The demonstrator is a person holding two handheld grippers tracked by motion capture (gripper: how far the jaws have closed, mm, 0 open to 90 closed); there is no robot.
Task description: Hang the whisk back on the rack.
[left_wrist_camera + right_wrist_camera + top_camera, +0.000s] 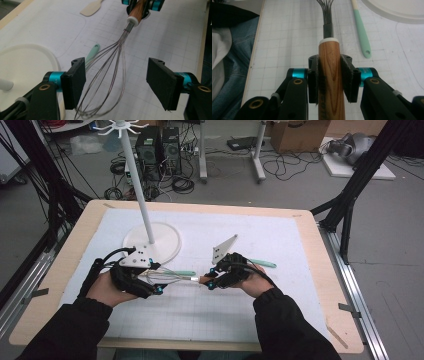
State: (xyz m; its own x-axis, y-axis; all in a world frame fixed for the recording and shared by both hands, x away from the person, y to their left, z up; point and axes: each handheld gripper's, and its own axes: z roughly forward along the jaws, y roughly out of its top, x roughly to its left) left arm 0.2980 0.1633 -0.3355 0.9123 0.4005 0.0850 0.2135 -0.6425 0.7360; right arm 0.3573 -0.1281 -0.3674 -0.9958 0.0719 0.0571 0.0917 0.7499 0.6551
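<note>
White gridded matting [280,245] covers the wooden table [325,270], with cables and computer towers on the floor beyond it.

At the middle of the mat is a wire whisk [172,278] with a wooden handle [331,75], held between the two grippers. The right gripper [210,283] has its jaws clamped on the handle: in the right gripper view both black pads press against the wood just below the white collar, and the wire loops run away from that gripper. The left gripper [156,279] has its jaws spread wide apart; in the left gripper view the whisk's wire balloon [110,75] lies between them, closer to the left-hand pad, though whether the wires touch that pad I cannot tell. The other pad stands well clear of the wires.

Just beside the whisk, a mint-handled utensil [179,272] lies flat on the mat, its handle end near the wires. A second mint-handled utensil [262,263] lies beyond the right gripper; the left gripper view shows its pale blade.

Behind the left gripper stands a white rack with a round base [167,240] and a tall pole [137,185]; nothing hangs from its hooks.
</note>
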